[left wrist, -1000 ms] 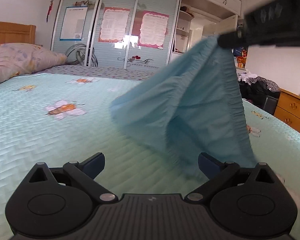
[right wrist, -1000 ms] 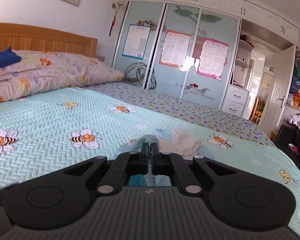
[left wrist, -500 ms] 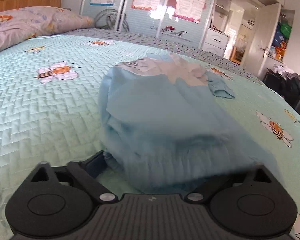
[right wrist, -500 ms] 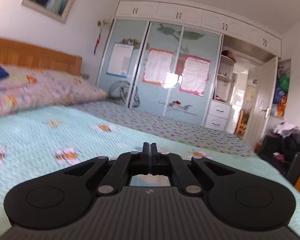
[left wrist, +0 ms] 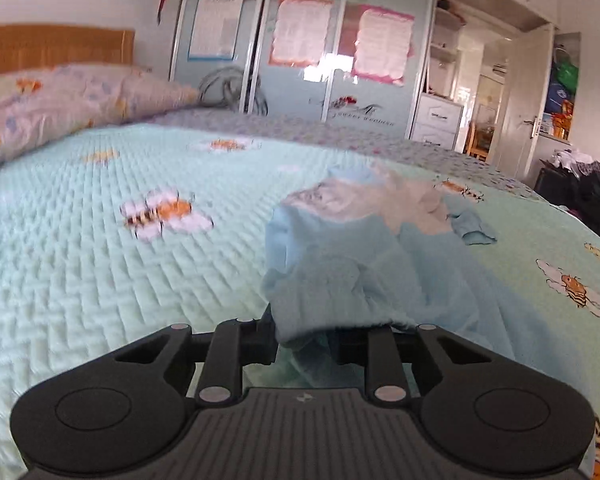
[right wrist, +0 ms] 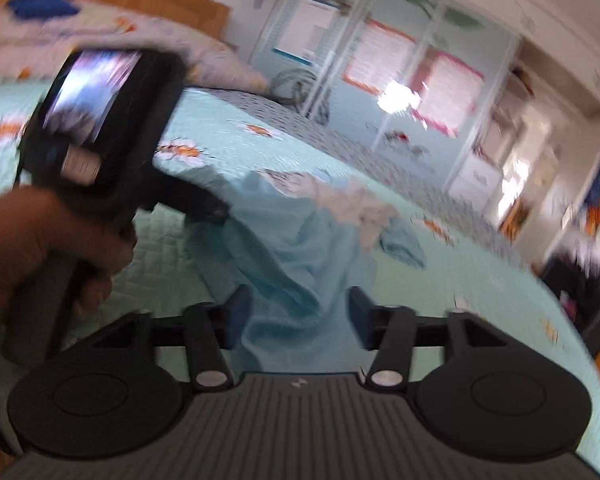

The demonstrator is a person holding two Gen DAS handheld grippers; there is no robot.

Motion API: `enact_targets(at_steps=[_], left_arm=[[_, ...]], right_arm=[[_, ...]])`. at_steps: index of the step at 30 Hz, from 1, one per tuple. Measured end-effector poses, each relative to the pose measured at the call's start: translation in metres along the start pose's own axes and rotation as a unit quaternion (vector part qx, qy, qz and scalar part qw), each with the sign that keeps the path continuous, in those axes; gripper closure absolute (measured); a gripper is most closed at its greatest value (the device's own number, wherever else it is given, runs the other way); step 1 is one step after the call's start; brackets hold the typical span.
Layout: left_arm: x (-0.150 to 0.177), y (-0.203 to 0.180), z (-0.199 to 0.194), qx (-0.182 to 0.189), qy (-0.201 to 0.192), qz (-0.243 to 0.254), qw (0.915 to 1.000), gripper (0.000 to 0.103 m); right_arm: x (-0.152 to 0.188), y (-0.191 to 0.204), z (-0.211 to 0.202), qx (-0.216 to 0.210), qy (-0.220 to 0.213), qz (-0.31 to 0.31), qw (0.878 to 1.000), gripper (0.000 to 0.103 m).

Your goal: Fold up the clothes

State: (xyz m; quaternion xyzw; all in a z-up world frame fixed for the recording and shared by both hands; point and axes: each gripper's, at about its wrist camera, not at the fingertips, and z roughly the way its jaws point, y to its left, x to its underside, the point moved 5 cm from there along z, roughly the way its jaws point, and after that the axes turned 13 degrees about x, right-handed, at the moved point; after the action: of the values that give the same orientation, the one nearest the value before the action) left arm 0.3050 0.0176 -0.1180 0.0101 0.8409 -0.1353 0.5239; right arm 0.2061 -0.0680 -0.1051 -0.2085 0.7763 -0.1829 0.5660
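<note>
Fabric of the light blue garment (left wrist: 340,276) bunched over the left hand-held gripper (left wrist: 304,334), hiding its fingertips; grip impossible to tell. Right hand-held gripper (right wrist: 296,316) spread wide, released, badly blurred above the bed (left wrist: 80,264).

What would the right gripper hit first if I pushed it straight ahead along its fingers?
The right gripper is open, and the light blue garment already lies between its fingers, so it would meet that cloth first. The pale clothes pile sits further on; depth is blurred, so this is approximate.
</note>
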Motion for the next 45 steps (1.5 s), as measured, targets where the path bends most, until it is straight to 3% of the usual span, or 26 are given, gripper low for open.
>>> enact_targets(at_steps=[4, 8, 13, 22, 23, 24, 25, 26, 28, 29, 35, 40, 45], left_arm=[[-0.001, -0.008, -0.01, 0.008, -0.008, 0.027, 0.9996, 0.078], [0.003, -0.008, -0.007, 0.012, -0.003, 0.029, 0.9995, 0.078], [0.006, 0.002, -0.004, 0.013, -0.003, 0.012, 0.9998, 0.079], [0.011, -0.004, -0.003, 0.042, -0.004, 0.019, 0.9989, 0.075], [0.011, -0.006, -0.003, 0.042, -0.004, 0.019, 0.9989, 0.074], [0.012, -0.007, -0.003, 0.042, -0.003, 0.019, 0.9989, 0.072], [0.013, -0.007, -0.004, 0.041, -0.001, 0.017, 0.999, 0.066], [0.014, -0.008, -0.004, 0.04, 0.001, 0.015, 0.9991, 0.062], [0.018, -0.009, -0.002, 0.042, 0.012, 0.006, 0.999, 0.044], [0.021, -0.01, -0.001, 0.045, 0.018, 0.002, 0.9988, 0.042], [0.027, -0.03, 0.004, 0.065, 0.032, 0.007, 0.9974, 0.035], [0.03, -0.025, 0.008, -0.014, 0.037, -0.006, 0.9992, 0.032], [0.028, -0.024, 0.018, -0.01, 0.056, -0.019, 0.9982, 0.027]], right_arm=[[-0.012, 0.023, 0.019, 0.017, -0.035, -0.044, 0.998, 0.034], [-0.012, 0.036, 0.049, 0.041, -0.04, -0.1, 0.993, 0.033], [-0.013, 0.041, 0.075, 0.012, -0.057, -0.126, 0.99, 0.033], [-0.004, 0.024, 0.097, 0.022, -0.019, -0.149, 0.988, 0.035], [-0.005, 0.022, 0.1, 0.015, -0.012, -0.137, 0.99, 0.05], [-0.008, 0.019, 0.104, 0.004, 0.002, -0.113, 0.994, 0.071], [-0.011, 0.014, 0.107, -0.002, 0.021, -0.086, 0.996, 0.1], [-0.015, 0.009, 0.108, -0.004, 0.03, -0.062, 0.998, 0.1], [-0.019, 0.003, 0.102, 0.002, 0.022, -0.038, 0.999, 0.1], [-0.022, -0.003, 0.096, 0.008, 0.014, -0.022, 1.0, 0.1], [-0.043, -0.053, 0.059, 0.03, -0.021, 0.088, 0.995, 0.099], [-0.054, -0.085, 0.052, 0.069, -0.064, 0.108, 0.99, 0.099], [-0.054, -0.105, 0.044, 0.093, -0.08, 0.138, 0.983, 0.099]])
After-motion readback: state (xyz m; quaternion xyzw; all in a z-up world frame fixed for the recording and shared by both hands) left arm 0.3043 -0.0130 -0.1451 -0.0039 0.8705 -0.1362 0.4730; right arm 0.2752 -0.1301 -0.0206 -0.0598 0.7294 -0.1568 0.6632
